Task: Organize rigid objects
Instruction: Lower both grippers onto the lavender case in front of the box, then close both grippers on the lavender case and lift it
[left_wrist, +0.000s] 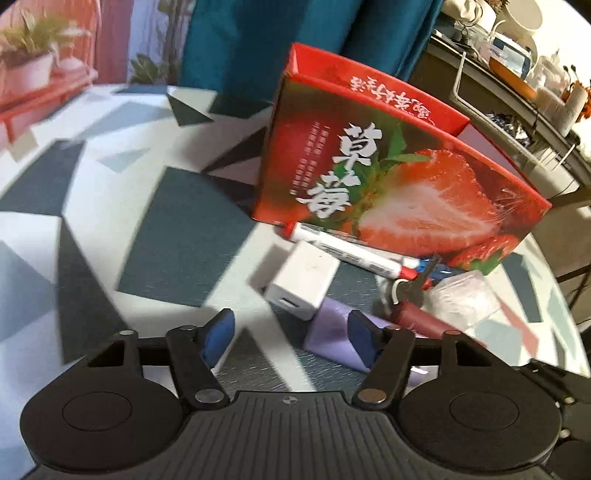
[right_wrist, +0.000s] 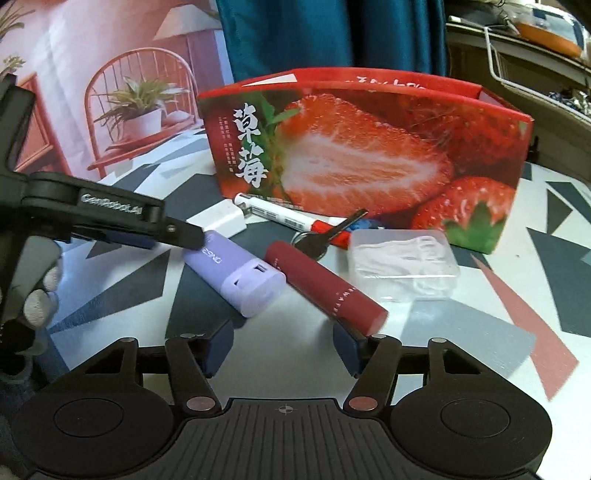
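Purple charger may skid aside: left claw and right claw, both open, crowd it.

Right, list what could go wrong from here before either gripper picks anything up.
1. The left gripper sits at one end of the purple charger; an off-centre hold there could let it swing or slip.
2. The right gripper is partly open with one pad beside the dark red tube; closing now may roll it away.
3. The key overlaps the marker, so lifting either could drag the other.
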